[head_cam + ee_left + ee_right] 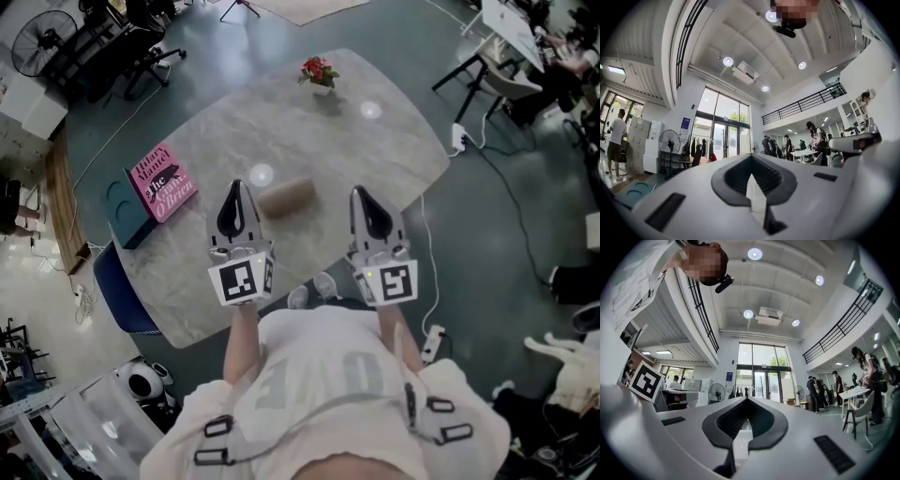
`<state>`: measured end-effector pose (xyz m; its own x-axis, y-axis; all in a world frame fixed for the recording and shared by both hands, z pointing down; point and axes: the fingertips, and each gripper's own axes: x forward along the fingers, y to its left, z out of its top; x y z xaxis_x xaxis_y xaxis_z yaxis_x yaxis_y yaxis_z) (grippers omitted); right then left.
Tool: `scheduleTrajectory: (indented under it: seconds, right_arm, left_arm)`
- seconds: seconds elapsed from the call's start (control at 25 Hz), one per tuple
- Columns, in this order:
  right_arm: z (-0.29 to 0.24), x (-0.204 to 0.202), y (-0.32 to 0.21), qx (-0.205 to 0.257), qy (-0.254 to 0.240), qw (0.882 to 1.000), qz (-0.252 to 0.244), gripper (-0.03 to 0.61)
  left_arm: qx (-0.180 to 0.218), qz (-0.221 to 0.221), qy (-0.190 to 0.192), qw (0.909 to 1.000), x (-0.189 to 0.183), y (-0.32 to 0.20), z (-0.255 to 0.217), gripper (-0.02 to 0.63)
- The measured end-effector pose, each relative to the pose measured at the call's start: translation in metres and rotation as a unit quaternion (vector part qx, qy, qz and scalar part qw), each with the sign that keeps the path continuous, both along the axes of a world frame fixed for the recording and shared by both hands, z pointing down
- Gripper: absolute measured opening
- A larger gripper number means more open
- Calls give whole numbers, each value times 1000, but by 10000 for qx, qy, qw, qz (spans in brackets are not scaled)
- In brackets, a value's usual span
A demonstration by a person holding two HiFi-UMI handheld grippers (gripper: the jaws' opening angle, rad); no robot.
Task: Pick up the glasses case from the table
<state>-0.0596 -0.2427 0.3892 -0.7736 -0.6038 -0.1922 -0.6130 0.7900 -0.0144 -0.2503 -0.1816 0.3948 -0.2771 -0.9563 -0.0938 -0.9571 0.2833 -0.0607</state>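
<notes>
Found left gripper (237, 187) fully closed, nothing held; right gripper (362, 192) likewise closed and empty. Observed both held roughly level over the near part of the marble table (394, 141), pointing away from the body. Located the glasses case (287, 198) lying on the table between the two, nearer the left, untouched. Judged the step as approach, pickup not begun. Judged the next move to require opening one gripper, tipping it down and straddling the case before closing.
</notes>
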Motion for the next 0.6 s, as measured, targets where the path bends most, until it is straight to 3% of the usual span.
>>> scheduleTrajectory:
  seconds: [0.28,0.48,0.6]
  right_arm:
    - [0,-4,3,-59,-43,9999,-129,2]
    - [2,-8,8,-75,-101,9997,-190,2]
    - [4,-12,9,-71,-76,9998,-178,2]
  left_arm:
    - [8,-52,41,10000,-1,5,0,3]
    - [226,416,321,9984,4,6,-6,5]
    - [327,529,429,9971,1,7,-7,92]
